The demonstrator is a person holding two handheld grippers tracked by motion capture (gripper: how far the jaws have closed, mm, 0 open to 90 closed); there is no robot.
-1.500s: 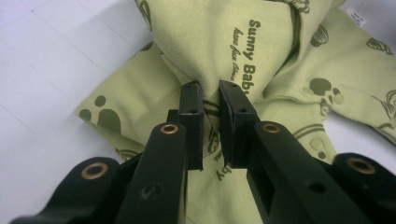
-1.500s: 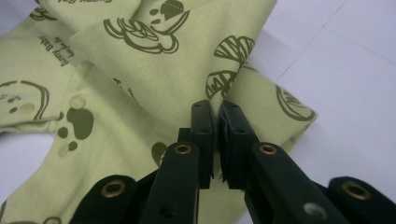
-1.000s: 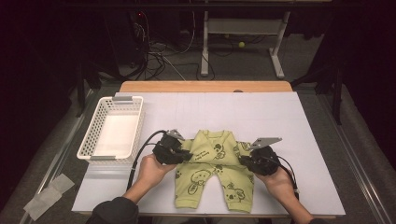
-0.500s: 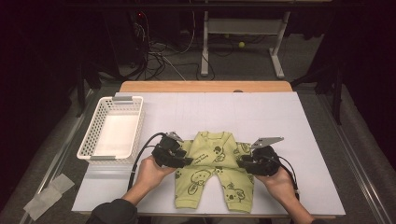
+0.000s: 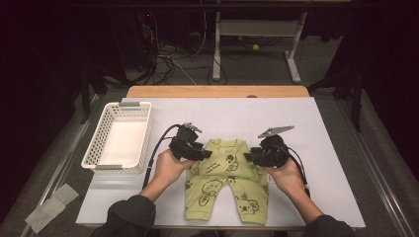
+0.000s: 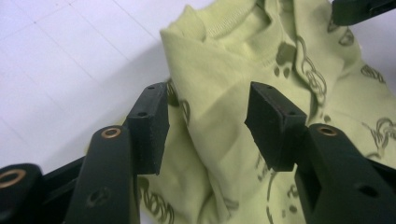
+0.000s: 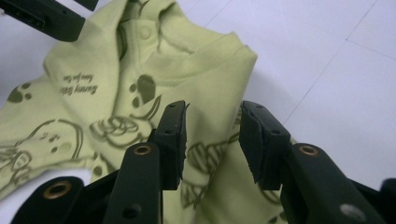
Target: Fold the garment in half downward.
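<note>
Lying between both open grippers, romper

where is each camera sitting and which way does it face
High view: above the person's side, looking forward and down on the white table; both forearms, left gripper and right gripper show.
Left gripper view: rides that gripper, looking along its open jaws at the light green printed baby romper.
Right gripper view: likewise, open jaws over the romper's other shoulder.
Both gripper views share the romper's neckline and glimpse the other gripper.
</note>
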